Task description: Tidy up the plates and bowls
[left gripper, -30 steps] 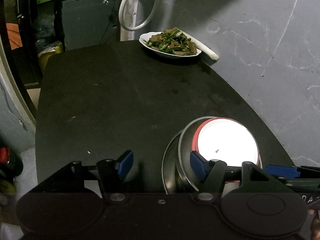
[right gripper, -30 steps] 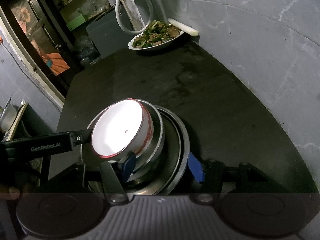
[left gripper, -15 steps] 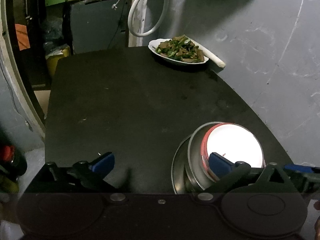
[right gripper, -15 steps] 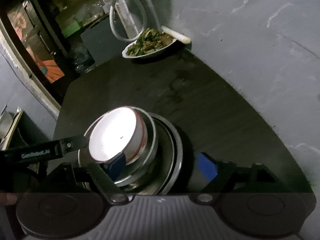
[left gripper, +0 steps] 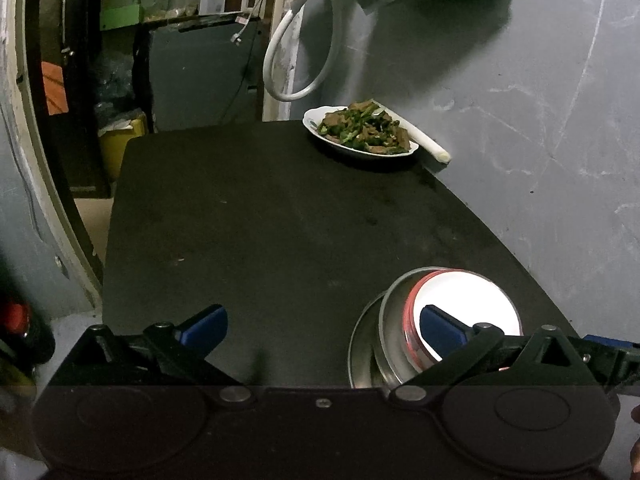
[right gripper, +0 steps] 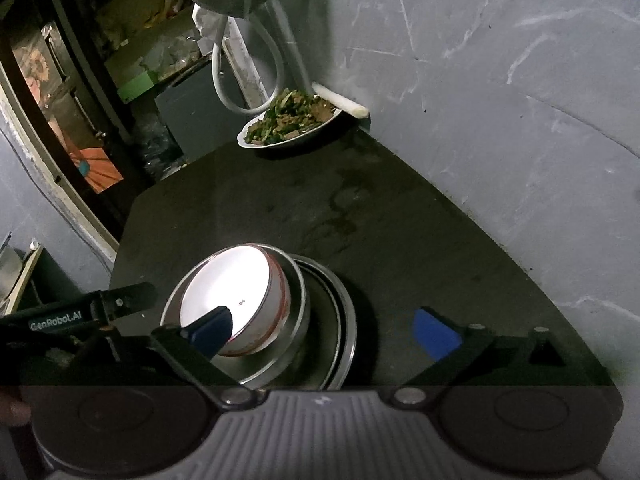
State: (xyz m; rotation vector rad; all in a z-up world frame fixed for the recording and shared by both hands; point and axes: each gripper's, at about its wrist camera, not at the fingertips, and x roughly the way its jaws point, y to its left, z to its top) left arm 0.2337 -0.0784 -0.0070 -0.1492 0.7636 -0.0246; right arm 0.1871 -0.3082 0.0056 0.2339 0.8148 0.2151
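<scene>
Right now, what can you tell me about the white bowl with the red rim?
The white bowl is round and shiny, glaring bright inside under the light, with a thin red rim and one tiny dark speck on its bottom. It looks empty. It sits upright, nested on top of a stack of metal bowls at the near end of the black table. Nothing grips it.

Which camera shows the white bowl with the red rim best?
The right wrist view: the white bowl with the red rim shows its inside and outer wall. In the left wrist view the gripper's frame cuts off its near side.

Bowl (right gripper: 230,294) in pan (right gripper: 292,312), on table (right gripper: 400,220)
</scene>
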